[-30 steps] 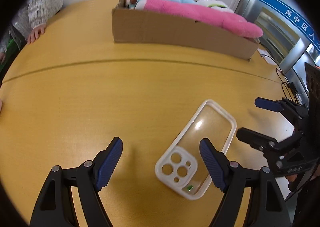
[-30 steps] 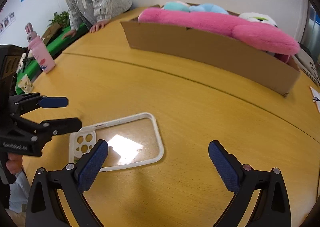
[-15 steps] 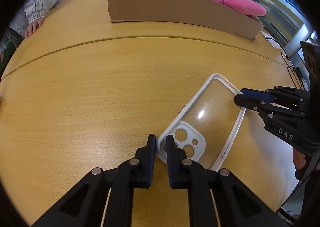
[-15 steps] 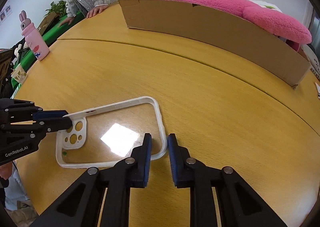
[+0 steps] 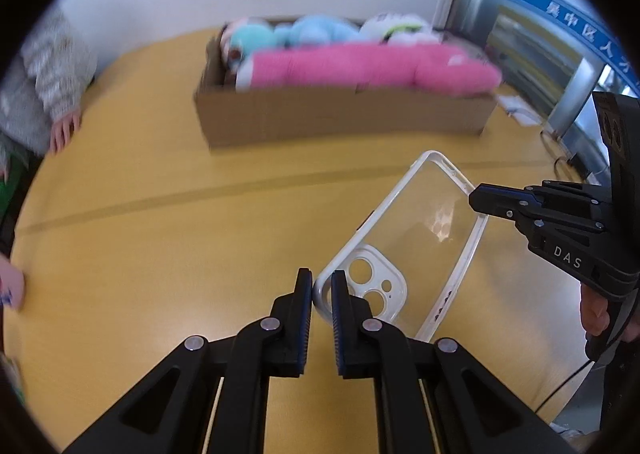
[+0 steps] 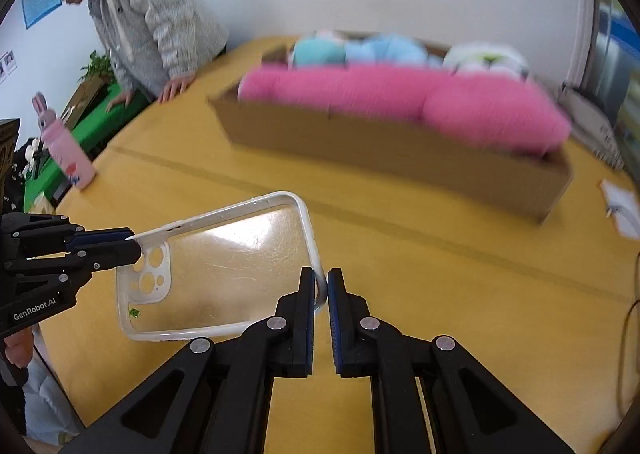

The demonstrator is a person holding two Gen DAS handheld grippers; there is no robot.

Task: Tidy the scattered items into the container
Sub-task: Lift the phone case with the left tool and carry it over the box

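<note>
Carrying stage, one item in hand, judged from the lifted look of the piece.

Item: clear phone case with white rim and camera cut-outs; sits at lower right of centre in the left wrist view, lower left of centre in the right wrist view. It appears tilted and clear of the table, though contact at its far edge cannot be ruled out.

Left gripper: narrow, pinched on the rim at the camera-hole corner. Seen from the right wrist view it enters at the left edge of the frame.

Right gripper: narrow, pinched on the rim at the opposite corner. Seen from the left wrist view it enters at the right edge.

Container: cardboard box, upper centre of frame, well apart from the case, already holding a long pink plush and pale blue and white soft toys behind it.

Bystander in grey jacket, upper left; pink bottle at left.

Next move, as judged: both grips travel together toward the box, lift over its near wall, then release. The thin rim could slip if the two hands diverge.
</note>
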